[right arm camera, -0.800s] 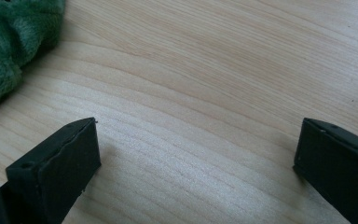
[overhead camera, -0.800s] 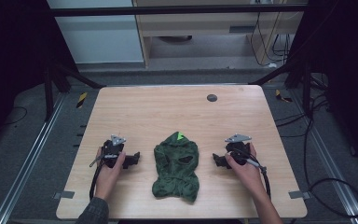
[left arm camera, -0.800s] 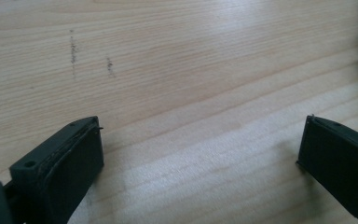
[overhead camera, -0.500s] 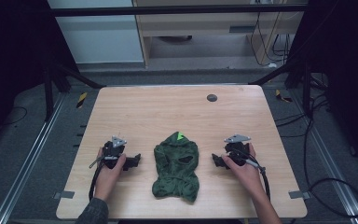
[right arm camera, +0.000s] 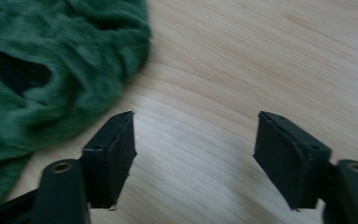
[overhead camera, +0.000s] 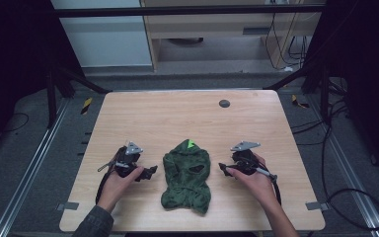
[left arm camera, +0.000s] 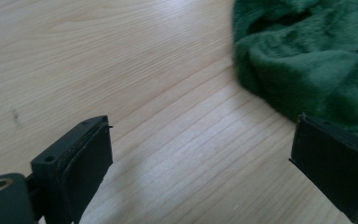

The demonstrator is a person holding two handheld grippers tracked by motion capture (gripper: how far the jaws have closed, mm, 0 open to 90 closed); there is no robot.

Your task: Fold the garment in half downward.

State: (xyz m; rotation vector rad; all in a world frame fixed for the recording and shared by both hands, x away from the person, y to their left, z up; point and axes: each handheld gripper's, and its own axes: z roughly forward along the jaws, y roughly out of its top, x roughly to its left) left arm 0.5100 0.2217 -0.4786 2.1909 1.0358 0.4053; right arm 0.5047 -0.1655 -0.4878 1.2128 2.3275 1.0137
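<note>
A dark green fuzzy garment (overhead camera: pixel 186 177) lies crumpled near the front middle of the wooden table (overhead camera: pixel 177 118), with a bright green tag (overhead camera: pixel 191 144) at its far end. My left gripper (overhead camera: pixel 150 173) rests on the table just left of it, jaws pointing at the cloth. In the left gripper view its jaws (left arm camera: pixel 200 158) stand wide apart over bare wood, and the garment (left arm camera: pixel 307 60) lies beyond the right jaw. My right gripper (overhead camera: pixel 223 168) sits just right of the garment. Its jaws (right arm camera: pixel 196 154) are open with nothing between them, and the garment (right arm camera: pixel 37 70) is ahead to the left.
A small dark round disc (overhead camera: pixel 224 103) sits near the table's far edge. Black frame posts stand at both far corners. Cables trail over the floor to the right (overhead camera: pixel 345 197). A hand holds each gripper from the front edge.
</note>
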